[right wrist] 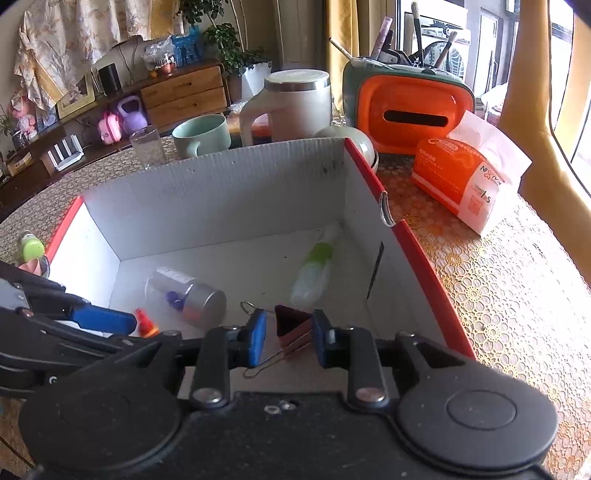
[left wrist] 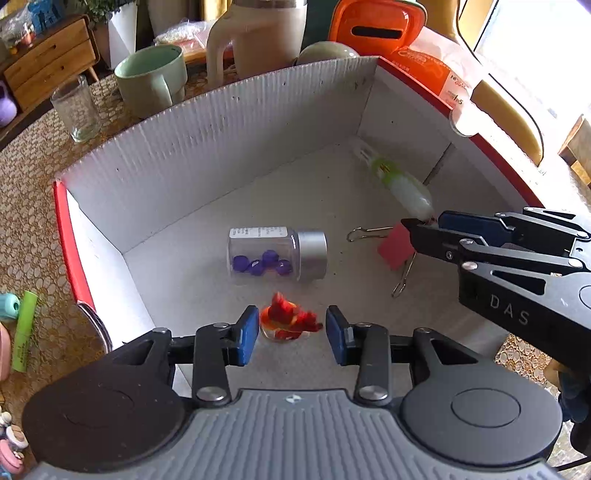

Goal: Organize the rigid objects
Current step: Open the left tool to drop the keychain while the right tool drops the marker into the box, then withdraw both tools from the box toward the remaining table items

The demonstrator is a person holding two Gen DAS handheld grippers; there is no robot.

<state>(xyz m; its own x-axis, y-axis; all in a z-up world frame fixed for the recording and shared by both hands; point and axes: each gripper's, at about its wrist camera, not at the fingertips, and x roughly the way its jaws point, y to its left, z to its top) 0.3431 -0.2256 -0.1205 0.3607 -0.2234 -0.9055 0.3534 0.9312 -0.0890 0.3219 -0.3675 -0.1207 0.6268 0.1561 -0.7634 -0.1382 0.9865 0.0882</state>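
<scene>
A white cardboard box with red outer sides (left wrist: 221, 122) (right wrist: 207, 184) holds several items. A clear jar with a silver cap and purple beads (left wrist: 277, 253) (right wrist: 188, 295) lies on its side. A small red and orange object (left wrist: 288, 319) (right wrist: 146, 325) lies blurred on the box floor between the open fingers of my left gripper (left wrist: 291, 332). A pink binder clip (left wrist: 395, 245) (right wrist: 291, 321) lies between the open fingers of my right gripper (right wrist: 290, 336), which shows in the left wrist view (left wrist: 424, 225). A green and white tube (left wrist: 402, 184) (right wrist: 312, 273) lies near the right wall.
Behind the box stand a drinking glass (left wrist: 75, 109), a green mug (left wrist: 151, 79), a cream kettle (left wrist: 255, 35) and an orange container (right wrist: 410, 110). An orange tissue pack (right wrist: 461, 177) lies right of the box. A green tube (left wrist: 24, 330) lies left of it.
</scene>
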